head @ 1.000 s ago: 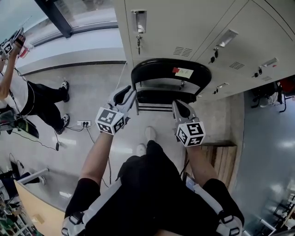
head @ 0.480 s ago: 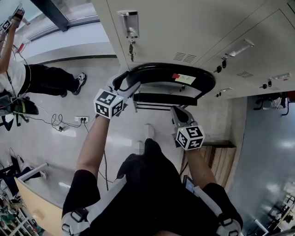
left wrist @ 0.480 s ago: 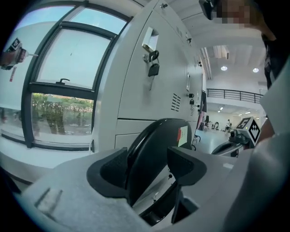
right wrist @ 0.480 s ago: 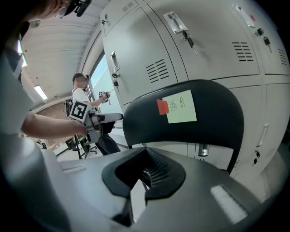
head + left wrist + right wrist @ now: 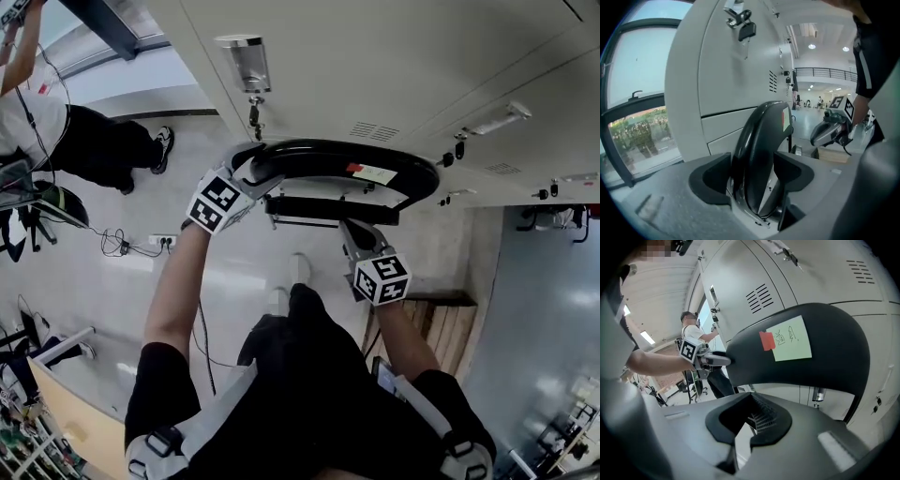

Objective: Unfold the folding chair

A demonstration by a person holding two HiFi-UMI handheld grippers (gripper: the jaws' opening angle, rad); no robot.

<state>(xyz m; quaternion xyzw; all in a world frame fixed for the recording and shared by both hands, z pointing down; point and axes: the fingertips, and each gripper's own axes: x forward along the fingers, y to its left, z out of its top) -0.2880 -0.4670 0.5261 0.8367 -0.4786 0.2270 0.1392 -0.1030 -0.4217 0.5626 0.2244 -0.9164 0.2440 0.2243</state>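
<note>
grey metal lockers (image 5: 394, 66) with vent slots fill the wall ahead, and a key (image 5: 253, 117) hangs from 1 lock. the pale glossy floor (image 5: 234, 281) reflects ceiling light. a dark-framed window (image 5: 633, 93) stands left of the lockers, trees outside. a power strip (image 5: 161, 242) with cables lies on the floor, and a wooden pallet (image 5: 455, 328) lies at the right.
</note>
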